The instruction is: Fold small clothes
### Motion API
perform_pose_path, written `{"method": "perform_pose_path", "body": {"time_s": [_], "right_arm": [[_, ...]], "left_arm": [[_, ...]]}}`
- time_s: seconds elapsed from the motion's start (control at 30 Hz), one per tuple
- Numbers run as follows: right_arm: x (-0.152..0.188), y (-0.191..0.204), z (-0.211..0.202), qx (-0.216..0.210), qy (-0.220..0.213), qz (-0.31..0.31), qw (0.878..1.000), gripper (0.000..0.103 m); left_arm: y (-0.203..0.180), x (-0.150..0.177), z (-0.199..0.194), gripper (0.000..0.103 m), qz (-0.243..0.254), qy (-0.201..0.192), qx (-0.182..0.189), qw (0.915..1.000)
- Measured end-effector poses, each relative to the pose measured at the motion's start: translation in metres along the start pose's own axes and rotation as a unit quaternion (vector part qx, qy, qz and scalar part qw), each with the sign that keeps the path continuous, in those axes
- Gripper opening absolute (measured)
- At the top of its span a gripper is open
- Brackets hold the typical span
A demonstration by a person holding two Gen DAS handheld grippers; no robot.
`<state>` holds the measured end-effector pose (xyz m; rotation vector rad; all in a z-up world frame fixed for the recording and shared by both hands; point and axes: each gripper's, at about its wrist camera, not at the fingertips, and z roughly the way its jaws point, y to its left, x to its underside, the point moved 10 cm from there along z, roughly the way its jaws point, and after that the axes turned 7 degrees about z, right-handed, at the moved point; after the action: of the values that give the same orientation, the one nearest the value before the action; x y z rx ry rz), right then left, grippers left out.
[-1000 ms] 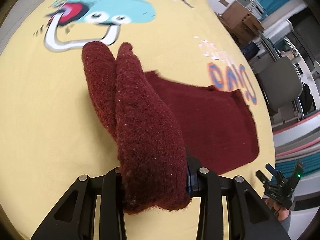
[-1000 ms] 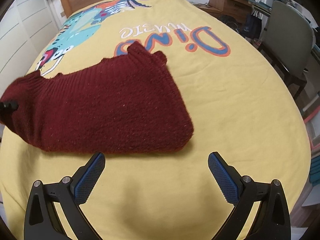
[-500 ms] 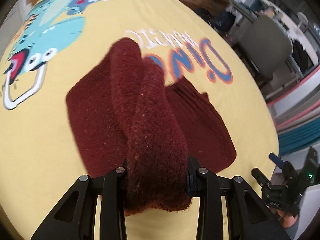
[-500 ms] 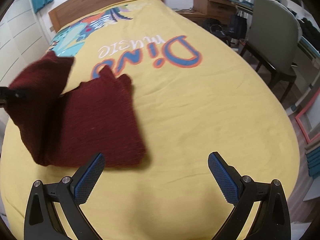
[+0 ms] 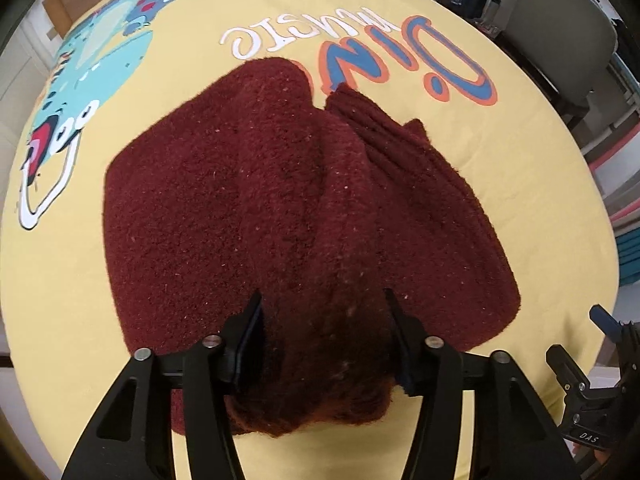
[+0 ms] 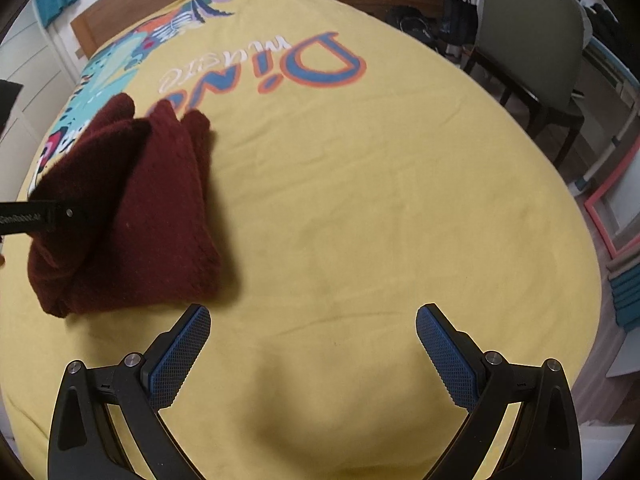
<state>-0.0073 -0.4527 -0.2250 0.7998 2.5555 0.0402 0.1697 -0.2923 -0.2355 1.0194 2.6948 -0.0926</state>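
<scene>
A dark red knitted garment [image 5: 200, 200] lies folded on the yellow bedspread [image 5: 520, 168]. My left gripper [image 5: 322, 300] points down over its near edge. Its jaws are opening, and a thick fold of the knit still lies between them. A dark gap shows beside the left pad [image 5: 246, 344]. From the right wrist view the garment [image 6: 160, 200] is a bundle at the left, with the left gripper's black finger [image 6: 44, 216] across it. My right gripper [image 6: 312, 320] hangs open over bare bedspread to the right of the garment, with nothing between its blue pads.
The bedspread [image 6: 360, 200] carries a dinosaur print and "Dino" lettering [image 6: 304, 68]. A wooden headboard [image 6: 120, 12] is at the far end. A grey-green chair [image 6: 532, 40], bags and a pink frame [image 6: 612, 208] stand beyond the bed's right edge.
The left gripper swung the raised knit fold over the garment and laid it down, and its jaws have spread. The right gripper has drifted away to the right, still open.
</scene>
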Motion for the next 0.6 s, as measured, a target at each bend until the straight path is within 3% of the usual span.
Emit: {"method": "perform_pose_path", "body": {"time_s": [0.03,0.1,0.13,0.23,0.3,0.6], "right_arm": [[0.002,-0.001,0.002,-0.001,0.003,0.003,1.000,0.103],[0.004,-0.004,0.005,-0.003,0.007,0.008,1.000,0.103],[0.005,-0.005,0.006,-0.003,0.008,0.009,1.000,0.103],[0.006,-0.007,0.006,-0.004,0.010,0.010,1.000,0.103],[0.007,-0.006,0.005,-0.007,0.012,0.010,1.000,0.103],[-0.008,0.014,-0.013,-0.032,0.005,0.005,0.999,0.103]], "left_arm": [[0.000,0.001,0.000,0.064,-0.002,0.001,0.003,1.0000],[-0.001,0.003,-0.003,0.090,-0.009,0.003,0.009,0.9999],[0.000,0.003,-0.004,0.093,-0.012,0.003,0.008,0.9999],[0.002,0.002,-0.012,0.095,-0.026,-0.005,0.000,0.9996],[0.001,0.003,-0.018,0.102,-0.035,-0.004,0.017,0.9993],[0.010,0.013,-0.092,0.102,-0.032,-0.059,0.090,0.9936]]}}
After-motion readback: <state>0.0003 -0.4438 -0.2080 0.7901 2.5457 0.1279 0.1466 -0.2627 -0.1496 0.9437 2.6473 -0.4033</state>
